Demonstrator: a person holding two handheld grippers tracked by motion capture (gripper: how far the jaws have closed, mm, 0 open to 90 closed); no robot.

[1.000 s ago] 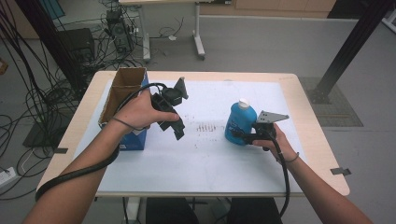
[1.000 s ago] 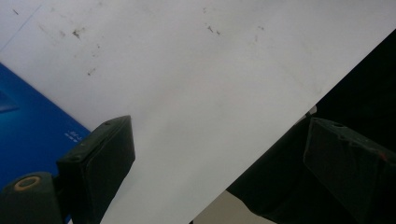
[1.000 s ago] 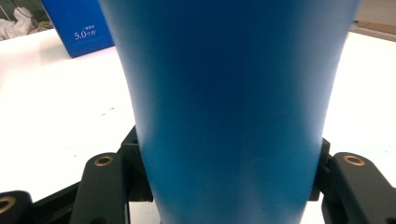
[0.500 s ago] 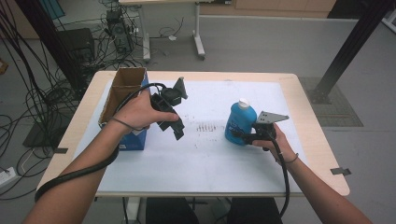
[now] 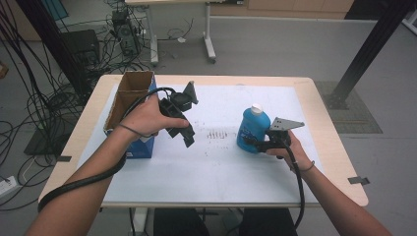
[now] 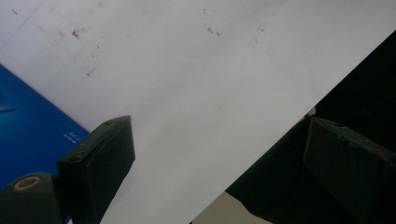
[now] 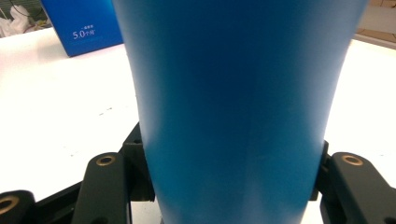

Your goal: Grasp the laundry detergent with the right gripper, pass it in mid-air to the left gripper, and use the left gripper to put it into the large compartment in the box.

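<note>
High view – bottle: a blue bottle [image 5: 254,130] with a white cap stands upright right of centre on the white counter [image 5: 216,167].
High view – right gripper: the right gripper [image 5: 252,144] is at the bottle's near right side, low on its body, jaws around it.
High view – left gripper: the left gripper [image 5: 187,138] hangs above the counter, left of centre, jaws pointing down and towards the near side, holding nothing.
High view – box: an open cardboard box [image 5: 129,105] with blue sides sits at the left edge, just beside the left hand [image 5: 145,118].
Left gripper view – jaws: set wide apart, with bare counter [image 6: 187,84] between them and a blue box side [image 6: 32,121] at the left.
Right gripper view – jaws: clamped on the bottle [image 7: 238,102], one on each flank of its smooth blue body; the box [image 7: 84,23] stands far left.
Step, as judged: the bottle is gripped but appears to rest on the counter.
Next move, as judged: probably a lift, perhaps towards the box; it calls for a firm, level hold, since the smooth tapered body may slip.
</note>
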